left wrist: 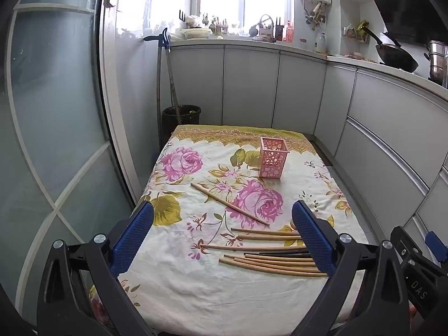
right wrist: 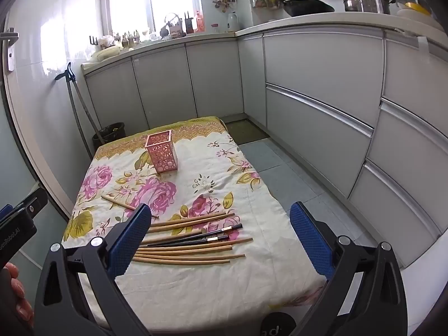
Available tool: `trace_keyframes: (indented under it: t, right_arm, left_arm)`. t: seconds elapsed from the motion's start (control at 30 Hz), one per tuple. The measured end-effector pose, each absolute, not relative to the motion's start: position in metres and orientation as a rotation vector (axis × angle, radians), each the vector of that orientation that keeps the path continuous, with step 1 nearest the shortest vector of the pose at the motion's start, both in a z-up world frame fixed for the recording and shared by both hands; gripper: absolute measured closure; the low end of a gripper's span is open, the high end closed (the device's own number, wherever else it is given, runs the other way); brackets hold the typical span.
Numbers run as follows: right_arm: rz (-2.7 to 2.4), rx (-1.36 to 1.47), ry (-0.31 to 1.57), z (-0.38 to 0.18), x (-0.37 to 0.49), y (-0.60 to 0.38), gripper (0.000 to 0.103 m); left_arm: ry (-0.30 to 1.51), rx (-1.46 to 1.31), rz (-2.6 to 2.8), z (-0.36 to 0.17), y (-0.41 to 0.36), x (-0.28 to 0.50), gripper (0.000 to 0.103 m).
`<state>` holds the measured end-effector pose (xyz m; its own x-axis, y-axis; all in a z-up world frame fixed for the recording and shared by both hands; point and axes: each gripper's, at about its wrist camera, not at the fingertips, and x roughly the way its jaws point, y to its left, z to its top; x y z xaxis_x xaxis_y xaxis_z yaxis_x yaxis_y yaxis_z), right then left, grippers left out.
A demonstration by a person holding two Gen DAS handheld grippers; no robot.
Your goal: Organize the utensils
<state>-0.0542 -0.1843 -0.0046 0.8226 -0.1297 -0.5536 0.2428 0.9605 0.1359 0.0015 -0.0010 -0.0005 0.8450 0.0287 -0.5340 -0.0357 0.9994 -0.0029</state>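
Note:
A pink perforated holder stands upright toward the far side of a floral-cloth table; it also shows in the right wrist view. A single wooden chopstick lies apart, diagonal, mid-table. A pile of several wooden and black chopsticks lies near the front. My left gripper is open and empty above the near table. My right gripper is open and empty above the pile.
Grey kitchen cabinets run along the back and right. A black bin and leaning poles stand behind the table. A glass door is at the left. Tiled floor lies right of the table.

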Motion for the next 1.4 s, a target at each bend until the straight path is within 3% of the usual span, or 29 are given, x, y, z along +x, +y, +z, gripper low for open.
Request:
trace_keyframes:
  t: [1.4]
  right_arm:
    - [-0.189,0.197,0.593,-0.007,-0.053,-0.179,0.007]
  left_arm:
    - [0.598,-0.043,0.028,-0.005,0.000,0.005,0.007]
